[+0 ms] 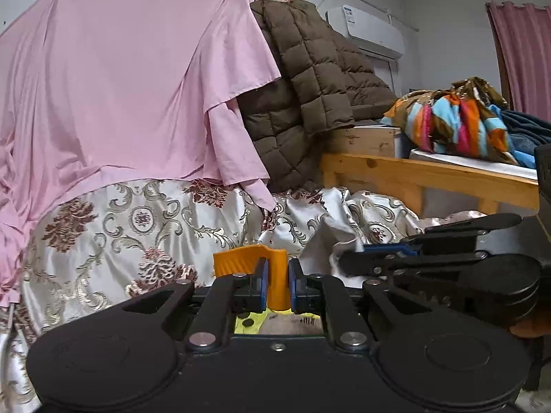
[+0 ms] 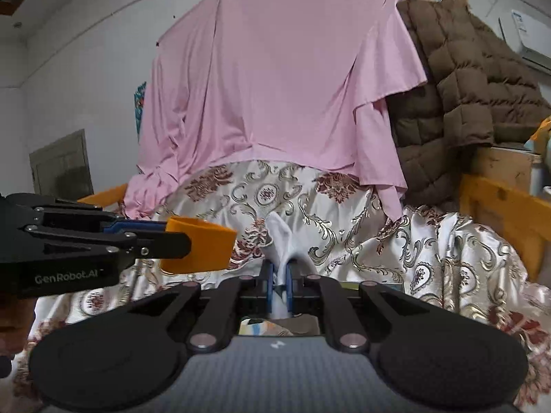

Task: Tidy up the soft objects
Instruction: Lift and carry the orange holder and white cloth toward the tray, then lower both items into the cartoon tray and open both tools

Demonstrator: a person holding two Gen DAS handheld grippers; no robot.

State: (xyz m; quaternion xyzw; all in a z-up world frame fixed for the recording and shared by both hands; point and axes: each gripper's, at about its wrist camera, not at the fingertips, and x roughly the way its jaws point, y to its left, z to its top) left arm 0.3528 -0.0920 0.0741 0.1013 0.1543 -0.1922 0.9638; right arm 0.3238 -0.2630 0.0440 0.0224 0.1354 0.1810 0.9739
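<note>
White walls close off the room behind a bed covered in patterned satin. My left tongs point(image 1: 277, 284) are clamped on an orange piece point(image 1: 265, 268): its upright edge sits between the blue pads point(image 1: 263, 284), and the rest of it curls off to the left. From my right-hand camera the same piece point(image 2: 198, 247) shows as an orange band sticking out past the left tongs point(image 2: 179, 244), above the bedspread. My right tongs point(image 2: 279, 284) are pinched together on a fold of white cloth point(image 2: 280, 237), which rises between the pads and peaks just above them. Seen from the left, the right tongs point(image 1: 347, 263) lie just beside mine on the right, their tip in that white cloth point(image 1: 330, 241).

Both tongs are close over the bedspread point(image 1: 137, 227), a cream satin with maroon flowers and grey scrolls, rumpled toward the right. Behind it a pink sheet point(image 1: 120, 86) hangs from a line and drapes down onto the bedspread. A brown quilted coat point(image 1: 303, 79) hangs just right of the sheet. Farther right is a wooden bed frame point(image 1: 413, 172) with a bright striped bundle point(image 1: 458, 120) and dark blue cloth point(image 1: 527, 127) piled on top. An air conditioner point(image 1: 368, 31) is mounted on the wall above, and a pink curtain point(image 1: 523, 51) hangs at the far right.
</note>
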